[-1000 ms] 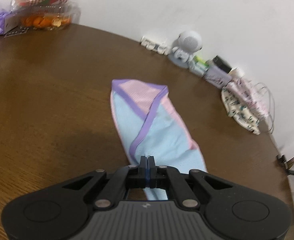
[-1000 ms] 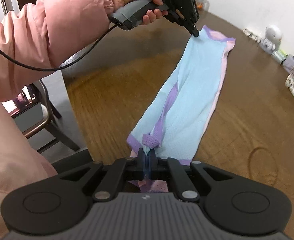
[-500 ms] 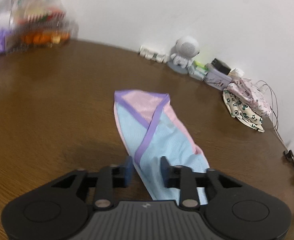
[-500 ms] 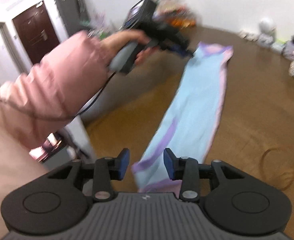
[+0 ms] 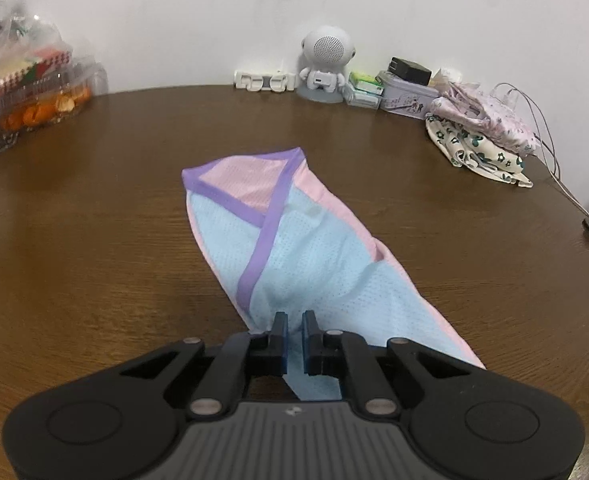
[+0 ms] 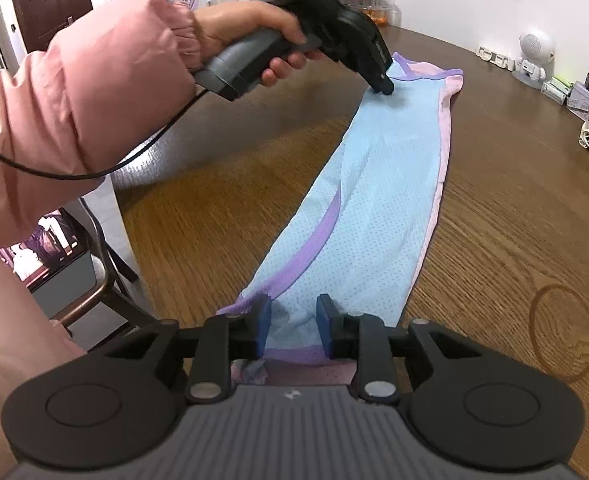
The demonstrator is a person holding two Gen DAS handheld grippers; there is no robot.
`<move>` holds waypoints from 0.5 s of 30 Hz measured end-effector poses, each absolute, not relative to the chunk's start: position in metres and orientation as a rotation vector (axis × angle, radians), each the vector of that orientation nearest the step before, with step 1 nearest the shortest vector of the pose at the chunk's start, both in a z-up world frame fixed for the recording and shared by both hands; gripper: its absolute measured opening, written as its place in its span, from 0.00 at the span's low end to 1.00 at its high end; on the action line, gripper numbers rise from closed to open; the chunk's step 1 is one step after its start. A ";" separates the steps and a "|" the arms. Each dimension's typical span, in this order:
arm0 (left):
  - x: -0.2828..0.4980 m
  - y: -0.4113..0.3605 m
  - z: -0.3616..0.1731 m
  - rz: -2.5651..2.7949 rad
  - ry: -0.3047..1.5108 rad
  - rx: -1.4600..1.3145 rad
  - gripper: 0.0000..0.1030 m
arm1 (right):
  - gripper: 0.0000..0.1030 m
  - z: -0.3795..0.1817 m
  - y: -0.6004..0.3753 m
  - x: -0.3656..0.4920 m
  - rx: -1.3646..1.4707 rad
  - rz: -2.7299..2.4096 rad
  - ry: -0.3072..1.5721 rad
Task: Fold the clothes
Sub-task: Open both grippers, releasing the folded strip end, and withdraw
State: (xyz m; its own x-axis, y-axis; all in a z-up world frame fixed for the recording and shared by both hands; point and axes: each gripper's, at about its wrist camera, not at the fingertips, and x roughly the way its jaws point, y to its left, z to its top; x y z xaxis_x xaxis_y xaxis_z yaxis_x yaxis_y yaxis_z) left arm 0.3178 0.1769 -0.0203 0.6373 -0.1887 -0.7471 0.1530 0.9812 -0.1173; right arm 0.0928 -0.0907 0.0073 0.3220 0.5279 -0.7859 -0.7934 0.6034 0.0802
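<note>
A light blue garment (image 6: 390, 184) with purple trim and pink edging is laid out in a long narrow strip on the brown wooden worktop (image 5: 74, 240). The left tool (image 5: 293, 322) is held over one end of the strip, its jaws parted by a narrow gap with cloth seen between them but not pinched. The right tool (image 6: 293, 322) is poised at the opposite end, its jaws spread wide over the purple hem. The step in hand is judged to be the re-gripping of both ends. For the next move, each tool would need to be closed on its end, so that one end can be lifted and carried over to the other, halving the strip.
</note>
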 end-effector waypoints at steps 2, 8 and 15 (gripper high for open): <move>0.318 0.179 -0.020 -0.201 0.857 -0.046 0.08 | 0.26 0.011 -0.089 0.093 -0.361 0.891 0.878; 0.319 0.188 0.000 -0.221 0.782 -0.097 0.37 | 0.40 0.036 -0.101 0.107 -0.234 0.903 0.866; 0.361 0.148 0.005 -0.354 0.787 0.017 0.34 | 0.42 0.033 -0.084 0.140 -0.261 0.859 0.775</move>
State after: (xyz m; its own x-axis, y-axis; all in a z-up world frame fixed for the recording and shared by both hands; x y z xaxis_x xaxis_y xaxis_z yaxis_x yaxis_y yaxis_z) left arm 0.3613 0.1475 0.0050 0.6505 -0.3053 -0.6954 0.3178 0.9411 -0.1159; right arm 0.1403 -0.0841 0.0334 0.4060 0.5814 -0.7051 -0.7612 0.6421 0.0912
